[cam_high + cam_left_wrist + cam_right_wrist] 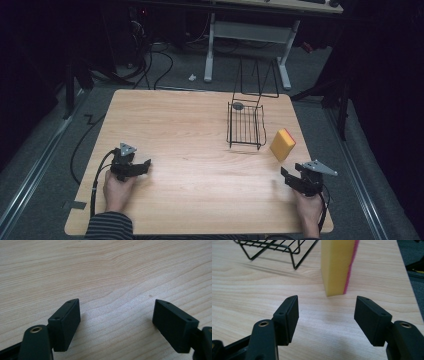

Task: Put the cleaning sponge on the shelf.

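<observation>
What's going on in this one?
A person sits at a wooden table with a gripper in each hand. The right gripper, jaws open, points at a yellow sponge standing on edge just ahead of it, not yet touching. A wire basket sits beyond the sponge. The left gripper is open over bare wood.

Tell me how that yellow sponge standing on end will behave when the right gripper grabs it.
The sponge looks like soft foam, so it will probably squash between the pads and feel light. Standing on its narrow end, it could tip if nudged first. The right gripper is open and lined up before it, not touching.
</observation>
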`<state>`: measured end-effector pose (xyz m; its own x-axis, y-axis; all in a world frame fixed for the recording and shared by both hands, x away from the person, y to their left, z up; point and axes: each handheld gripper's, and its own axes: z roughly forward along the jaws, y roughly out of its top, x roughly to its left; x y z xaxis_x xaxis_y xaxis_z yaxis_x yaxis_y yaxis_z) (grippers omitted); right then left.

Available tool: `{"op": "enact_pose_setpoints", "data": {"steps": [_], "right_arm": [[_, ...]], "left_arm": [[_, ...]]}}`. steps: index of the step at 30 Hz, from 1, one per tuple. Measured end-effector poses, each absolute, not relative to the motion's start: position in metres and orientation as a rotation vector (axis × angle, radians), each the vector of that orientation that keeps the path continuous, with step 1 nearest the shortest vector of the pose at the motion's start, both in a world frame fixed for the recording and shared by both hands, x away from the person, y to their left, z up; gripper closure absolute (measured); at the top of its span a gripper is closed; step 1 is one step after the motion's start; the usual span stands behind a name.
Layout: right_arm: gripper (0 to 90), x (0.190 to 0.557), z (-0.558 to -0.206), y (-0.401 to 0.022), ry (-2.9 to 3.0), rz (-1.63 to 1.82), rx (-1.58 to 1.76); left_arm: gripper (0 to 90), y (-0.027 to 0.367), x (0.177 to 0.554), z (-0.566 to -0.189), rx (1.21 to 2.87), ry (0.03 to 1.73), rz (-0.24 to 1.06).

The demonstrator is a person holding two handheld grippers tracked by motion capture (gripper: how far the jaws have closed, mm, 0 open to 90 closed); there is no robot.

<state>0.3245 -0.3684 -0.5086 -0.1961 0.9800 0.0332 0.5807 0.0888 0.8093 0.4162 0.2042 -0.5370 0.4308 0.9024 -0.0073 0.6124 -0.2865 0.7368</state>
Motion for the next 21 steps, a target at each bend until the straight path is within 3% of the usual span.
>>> {"op": "enact_pose_setpoints", "data": {"steps": [21], "right_arm": [[35.3, 0.350, -0.476, -0.382, 1.770, 0.996, 1.522]], "left_arm": [[22.9, 0.204, 0.416, -0.537, 2.011, 1.273, 0.550]]}}
